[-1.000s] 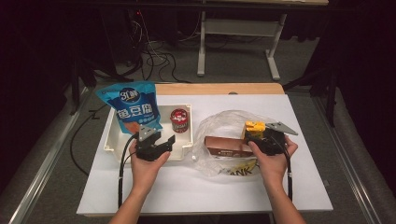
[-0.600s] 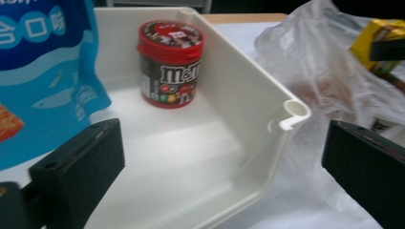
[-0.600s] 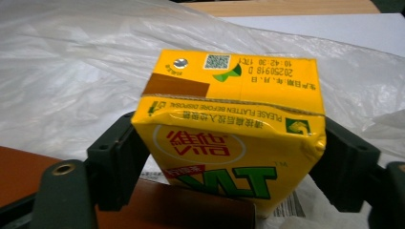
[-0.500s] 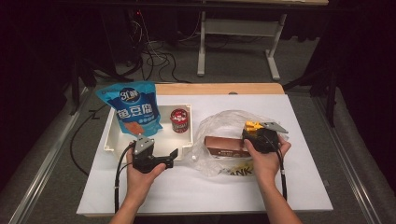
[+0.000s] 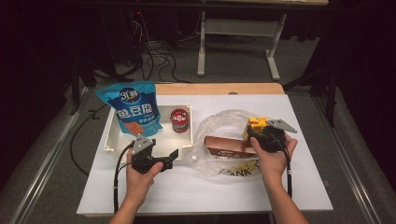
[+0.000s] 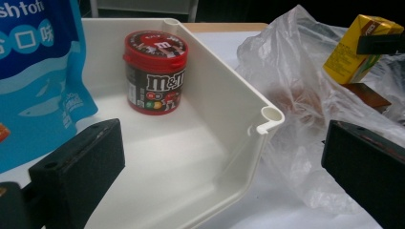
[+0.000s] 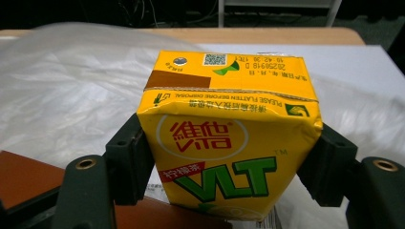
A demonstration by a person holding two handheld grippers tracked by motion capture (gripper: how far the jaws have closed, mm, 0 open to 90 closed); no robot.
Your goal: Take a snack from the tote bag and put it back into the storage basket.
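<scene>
My left gripper (image 5: 156, 149) (image 6: 219, 138) hovers at the front rim of the white tray (image 5: 111, 140) (image 6: 267, 114). Its jaws have just been opening, and they stand open with nothing between them. In the tray stand a red m&m's jar (image 5: 179, 120) (image 6: 155, 71) and a blue snack bag (image 5: 135, 112) (image 6: 38, 62). My right gripper (image 5: 256, 128) (image 7: 229, 157) has just been closing on an upright yellow drink carton (image 5: 257, 123) (image 7: 229, 124) (image 6: 353, 52). Its pads touch both sides of the carton.
A crumpled clear plastic bag (image 5: 224, 121) (image 6: 296, 81) lies right of the tray, under the carton. A brown box (image 5: 226, 144) (image 7: 28, 176) lies inside it. The white tabletop (image 5: 201, 191) ends just beyond the tray, with a wooden strip (image 5: 219, 88) behind.
The left gripper's jaws stand wider apart than a second ago, and it has drawn slightly back from the tray. The right hand stays at the carton.
</scene>
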